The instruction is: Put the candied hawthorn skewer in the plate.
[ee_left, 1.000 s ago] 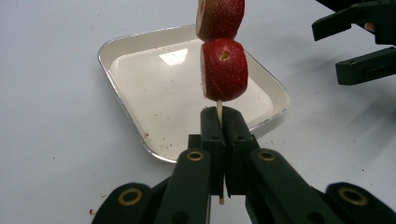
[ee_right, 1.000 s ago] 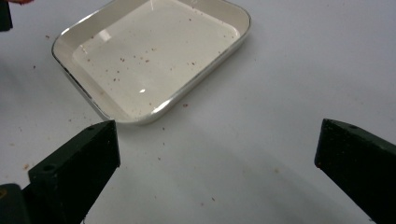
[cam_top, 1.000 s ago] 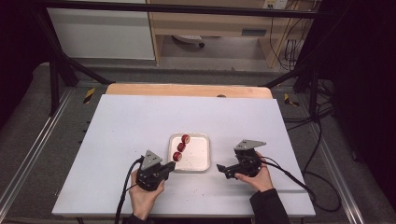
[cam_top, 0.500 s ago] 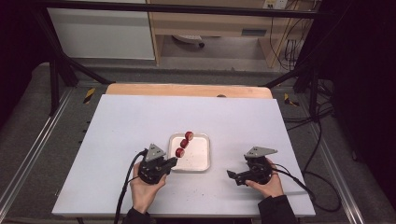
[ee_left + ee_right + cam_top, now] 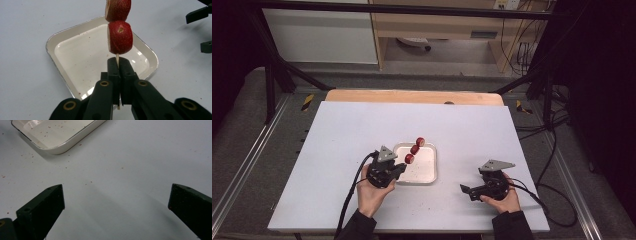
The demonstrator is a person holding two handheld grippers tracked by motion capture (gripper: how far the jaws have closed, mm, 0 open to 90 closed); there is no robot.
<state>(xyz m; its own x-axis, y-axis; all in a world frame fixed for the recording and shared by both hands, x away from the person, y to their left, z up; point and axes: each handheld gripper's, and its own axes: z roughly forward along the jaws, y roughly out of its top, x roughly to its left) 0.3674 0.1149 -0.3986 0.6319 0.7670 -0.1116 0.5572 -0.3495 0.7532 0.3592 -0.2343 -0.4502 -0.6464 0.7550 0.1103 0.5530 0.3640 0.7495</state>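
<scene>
A thin wooden skewer [image 5: 117, 58] carries three red fruit pieces [image 5: 414, 149]; in the left gripper view the nearest piece [image 5: 120, 37] sits just above the jaws. My left gripper [image 5: 398, 169] is shut on the skewer's bare end [image 5: 117, 75] and holds it up, slanting over the white square tray [image 5: 427, 172] [image 5: 62, 52]. At the table's front right my right gripper [image 5: 466, 190] hovers low over the white tabletop. Its jaws stand wide apart with nothing between them [image 5: 116, 202], and its fingertips [image 5: 50, 198] point left toward the tray's corner [image 5: 57, 145].
The white table [image 5: 337, 135] has a wooden strip along its far edge [image 5: 412, 96]. Small red crumbs speckle the tray and the tabletop around it [image 5: 85, 184]. Cables trail from both grippers toward the table's front edge [image 5: 349, 200].
The left gripper has lifted the skewer, so its far end now rises past the tray's far rim. The right gripper has drawn away from the tray to the right and toward the front edge.
</scene>
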